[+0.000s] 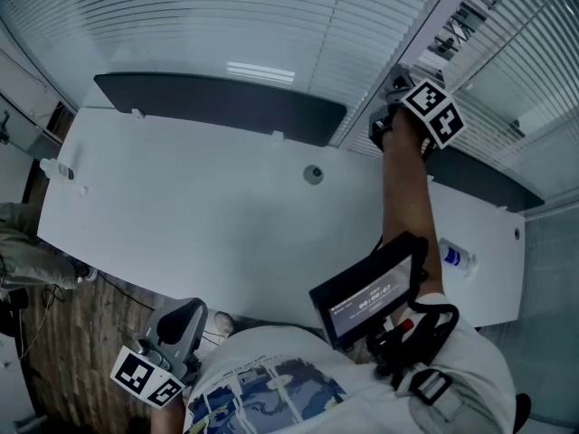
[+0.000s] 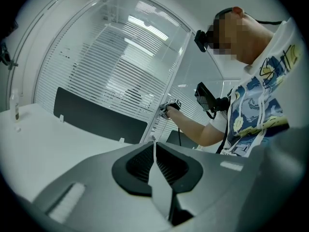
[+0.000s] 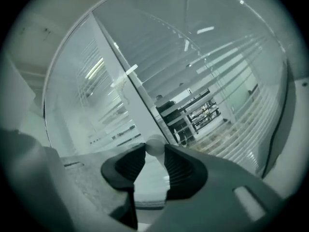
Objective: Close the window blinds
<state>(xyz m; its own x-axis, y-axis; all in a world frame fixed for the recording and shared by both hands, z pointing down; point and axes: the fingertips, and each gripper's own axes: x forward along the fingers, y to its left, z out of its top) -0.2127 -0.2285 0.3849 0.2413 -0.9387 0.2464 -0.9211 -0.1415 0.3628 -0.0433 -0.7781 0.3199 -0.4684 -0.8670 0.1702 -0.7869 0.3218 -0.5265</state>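
Note:
White slatted blinds [image 1: 226, 25] hang behind glass past the desk, with a second pane of blinds [image 1: 529, 80] at the right. A white frame post [image 1: 425, 34] divides the panes. My right gripper [image 1: 396, 80] is stretched out to that post. In the right gripper view it [image 3: 154, 147] is shut on a small round pale knob [image 3: 154, 144] in front of the post [image 3: 137, 103], with slats [image 3: 231, 115] behind the glass. My left gripper [image 1: 184, 313] hangs low at the desk's near edge. Its jaws [image 2: 154, 146] are shut with nothing between them.
The white desk [image 1: 199, 215] lies between me and the window, with a dark panel [image 1: 217, 102] along its far edge. A round grommet [image 1: 313, 174] and a bottle [image 1: 457, 259] sit on it. A black screen device [image 1: 366, 292] hangs on the person's chest.

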